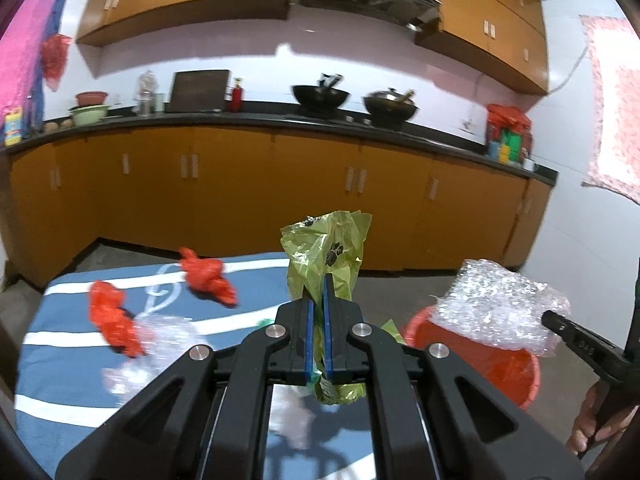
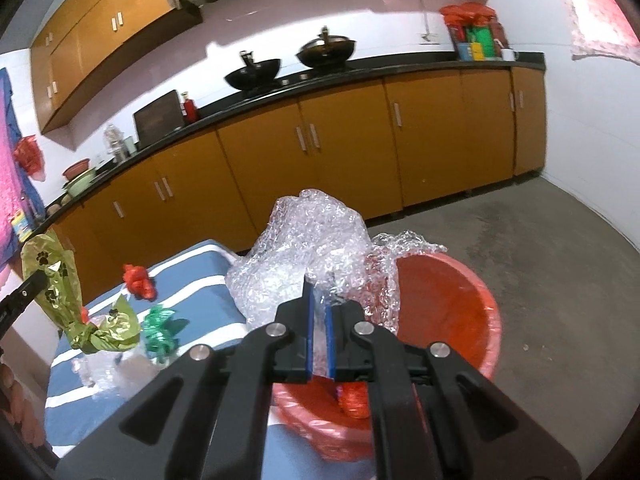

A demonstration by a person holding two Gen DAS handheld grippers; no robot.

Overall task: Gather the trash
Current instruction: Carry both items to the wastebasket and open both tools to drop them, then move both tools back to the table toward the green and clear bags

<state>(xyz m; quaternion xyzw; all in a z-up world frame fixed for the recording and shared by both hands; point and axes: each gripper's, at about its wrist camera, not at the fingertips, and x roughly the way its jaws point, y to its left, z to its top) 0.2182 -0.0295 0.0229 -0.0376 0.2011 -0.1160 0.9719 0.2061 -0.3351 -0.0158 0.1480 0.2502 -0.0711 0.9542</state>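
Beside orange kitchen cabinets (image 1: pixel 240 184), red wads (image 1: pixel 206 274) litter the striped tabletop (image 1: pixel 60 360).

The left wrist camera sits just behind the black left gripper (image 1: pixel 319 312) and looks along its blue-padded fingers, level across the blue cloth-covered table with white stripes (image 1: pixel 72 344) toward the long orange base cabinets (image 1: pixel 240 192) and black countertop (image 1: pixel 248 120). The right wrist camera looks along the black right gripper (image 2: pixel 319 316) from close above the round red plastic basin (image 2: pixel 476 320), tilted and turned so the same cabinets (image 2: pixel 348 152) slant upward to the right. Both views share the table (image 2: pixel 200 280), the basin (image 1: pixel 520 376), the crumpled clear bubble wrap (image 1: pixel 492 304) (image 2: pixel 304 256), the green paw-print plastic bag (image 1: pixel 324 252) (image 2: pixel 54 280) and the kitchen wall.
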